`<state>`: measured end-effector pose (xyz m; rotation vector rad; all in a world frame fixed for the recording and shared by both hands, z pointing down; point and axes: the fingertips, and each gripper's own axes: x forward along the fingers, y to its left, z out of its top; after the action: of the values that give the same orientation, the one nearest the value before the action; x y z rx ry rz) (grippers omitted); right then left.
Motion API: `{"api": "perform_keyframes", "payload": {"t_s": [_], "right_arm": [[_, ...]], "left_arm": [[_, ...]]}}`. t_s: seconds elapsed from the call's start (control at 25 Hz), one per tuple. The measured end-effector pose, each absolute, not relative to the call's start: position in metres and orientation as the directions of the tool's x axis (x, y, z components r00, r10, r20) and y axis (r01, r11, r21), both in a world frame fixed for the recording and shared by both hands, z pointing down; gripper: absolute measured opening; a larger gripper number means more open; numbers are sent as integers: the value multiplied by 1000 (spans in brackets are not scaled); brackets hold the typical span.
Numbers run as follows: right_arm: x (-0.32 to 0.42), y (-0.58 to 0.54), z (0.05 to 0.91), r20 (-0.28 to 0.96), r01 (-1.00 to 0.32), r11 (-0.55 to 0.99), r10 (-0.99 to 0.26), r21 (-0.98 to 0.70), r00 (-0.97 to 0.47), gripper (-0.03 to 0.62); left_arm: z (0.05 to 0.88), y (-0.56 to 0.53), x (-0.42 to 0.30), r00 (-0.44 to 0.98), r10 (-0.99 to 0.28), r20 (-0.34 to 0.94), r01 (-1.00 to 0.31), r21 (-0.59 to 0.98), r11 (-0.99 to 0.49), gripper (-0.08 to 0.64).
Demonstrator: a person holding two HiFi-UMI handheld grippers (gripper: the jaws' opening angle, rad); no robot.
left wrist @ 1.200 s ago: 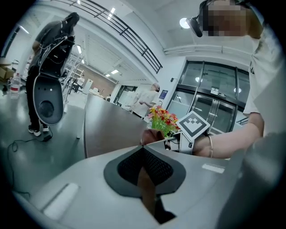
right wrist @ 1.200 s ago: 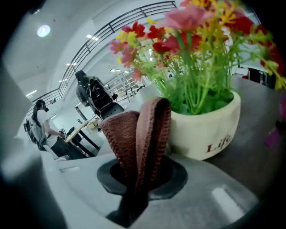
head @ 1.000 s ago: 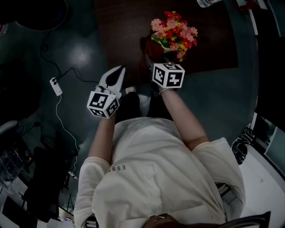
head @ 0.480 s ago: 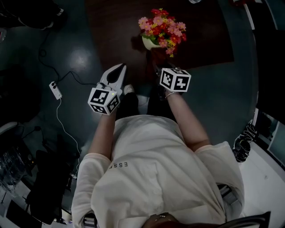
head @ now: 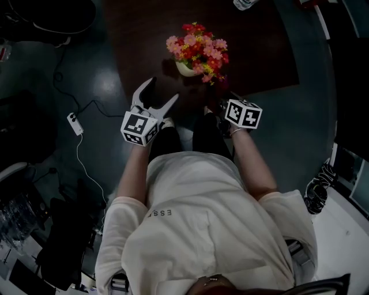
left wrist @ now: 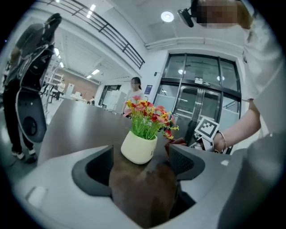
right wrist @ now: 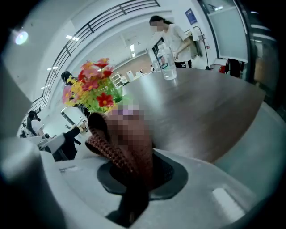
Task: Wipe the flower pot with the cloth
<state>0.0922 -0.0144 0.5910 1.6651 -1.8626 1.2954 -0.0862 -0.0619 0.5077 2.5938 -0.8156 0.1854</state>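
The flower pot (head: 185, 68) stands upright on the surface (head: 259, 52), near the edge closest to the person. The right gripper (right wrist: 134, 174) pinches the dark cloth (right wrist: 120, 147) in its jaws, just beside the pot. The left gripper (head: 163, 91) has just been opening its jaws; they are spread with nothing between them. Wiping has not started. Next, the cloth probably needs to press on the pot's side.

Bare tabletop (head: 265, 52) is left free to the right and upper left of the flower pot (head: 185, 69), at upper centre of the head view. Its lower right side is blocked by the right gripper (head: 222, 105), closed on the cloth (right wrist: 105, 143). A bottle (head: 245, 4) is set at the top edge.
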Motion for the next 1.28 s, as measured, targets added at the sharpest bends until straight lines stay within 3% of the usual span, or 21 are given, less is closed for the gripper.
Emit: {"api": "perform_keyframes", "payload": {"t_s": [0.2,0.4,0.76,1.28], "right_arm": [[143,-28,589,764,-911,-148,-605,-385,-224,48],[165,-51,589,764,-919,-94,-592,-382,-257,48],[174,-80,588,748,-917,5,-576,-400,-329,48],[158,-95,589,764,-917,166,-510,-362,-394,48]], "left_arm": [[501,-84,-50,857,-467,218,-506,182,-843,476],[519,-107,-16,876,-393,278,-433,100,-896,536],[547,-123,20,902,-234,363,-288,104,-952,541],[553,-123,40,915,-162,370,-218,115,-969,560]]}}
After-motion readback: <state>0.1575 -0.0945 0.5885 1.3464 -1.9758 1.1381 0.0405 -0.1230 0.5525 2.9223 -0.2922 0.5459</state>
